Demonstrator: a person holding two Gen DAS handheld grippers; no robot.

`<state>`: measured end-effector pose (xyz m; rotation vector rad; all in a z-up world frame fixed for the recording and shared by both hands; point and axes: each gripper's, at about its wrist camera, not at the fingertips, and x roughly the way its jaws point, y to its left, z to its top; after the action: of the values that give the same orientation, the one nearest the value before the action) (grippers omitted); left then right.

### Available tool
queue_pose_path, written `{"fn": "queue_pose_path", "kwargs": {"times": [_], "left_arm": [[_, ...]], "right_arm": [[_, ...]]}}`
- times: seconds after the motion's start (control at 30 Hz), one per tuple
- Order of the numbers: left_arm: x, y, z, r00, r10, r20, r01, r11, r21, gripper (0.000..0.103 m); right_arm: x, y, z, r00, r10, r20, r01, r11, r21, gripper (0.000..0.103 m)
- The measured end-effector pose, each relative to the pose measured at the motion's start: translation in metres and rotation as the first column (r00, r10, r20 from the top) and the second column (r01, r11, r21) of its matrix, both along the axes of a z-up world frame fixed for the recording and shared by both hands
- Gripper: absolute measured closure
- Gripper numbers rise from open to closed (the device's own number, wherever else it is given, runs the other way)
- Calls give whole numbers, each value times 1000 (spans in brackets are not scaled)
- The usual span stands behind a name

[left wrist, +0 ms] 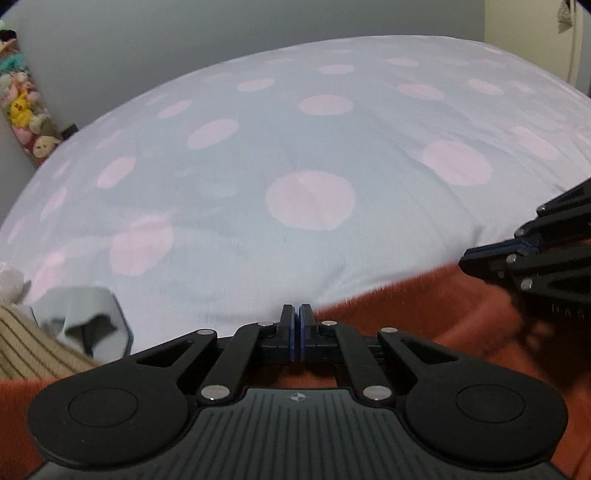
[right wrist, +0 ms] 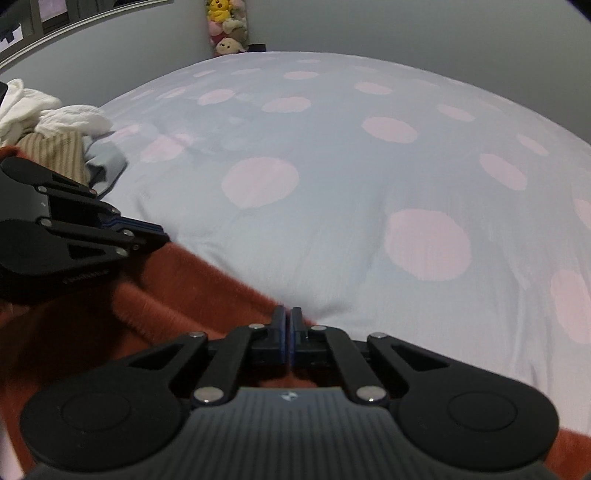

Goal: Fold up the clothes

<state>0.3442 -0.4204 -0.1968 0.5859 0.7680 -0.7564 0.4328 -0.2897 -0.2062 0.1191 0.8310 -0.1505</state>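
Observation:
A fuzzy rust-red garment (left wrist: pixel 424 306) lies across the near side of the bed, its far edge stretched in a line between the two grippers. My left gripper (left wrist: pixel 297 310) has its fingers pressed together on that edge. In the right wrist view it appears at the left (right wrist: pixel 164 232), also closed at the garment (right wrist: pixel 166 302). My right gripper (right wrist: pixel 288 314) is shut on the same edge further right, and it enters the left wrist view from the right (left wrist: pixel 465 258). How much cloth sits between the pads is hidden.
The bed cover (left wrist: pixel 295 147) is pale blue with large pink dots and stretches far ahead. A pile of other clothes lies at the left: beige striped (right wrist: pixel 55 151), white (right wrist: pixel 55 114) and grey (left wrist: pixel 85 314). Plush toys (right wrist: pixel 225 26) hang by the grey wall.

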Motion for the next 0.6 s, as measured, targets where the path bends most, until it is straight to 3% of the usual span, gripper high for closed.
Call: {"fn": "queue_pose_path", "kwargs": {"times": [0.07, 0.17, 0.3, 0.43, 0.5, 0.6], "left_arm": [[3, -9, -6, 1000, 14, -4, -14, 1000, 3, 101], [1, 5, 13, 999, 39, -10, -39, 995, -90, 100], [-24, 43, 38, 998, -54, 33, 58, 989, -138, 100], [-58, 77, 44, 979, -197, 48, 201, 976, -88, 97], [-74, 91, 43, 964, -262, 41, 264, 963, -57, 88], [-98, 101, 31, 938, -344, 29, 344, 939, 0, 86]], "right_arm": [[4, -1, 2, 1000, -12, -3, 12, 1000, -28, 103], [-2, -7, 16, 999, -54, 4, 54, 998, 14, 93], [-39, 5, 37, 999, 6, 50, -7, 1000, 13, 91], [-85, 33, 52, 991, 120, 61, -122, 992, 30, 91], [-103, 50, 54, 982, 184, 44, -186, 981, 50, 89], [-121, 78, 50, 962, 273, 15, -274, 959, 80, 71]]}}
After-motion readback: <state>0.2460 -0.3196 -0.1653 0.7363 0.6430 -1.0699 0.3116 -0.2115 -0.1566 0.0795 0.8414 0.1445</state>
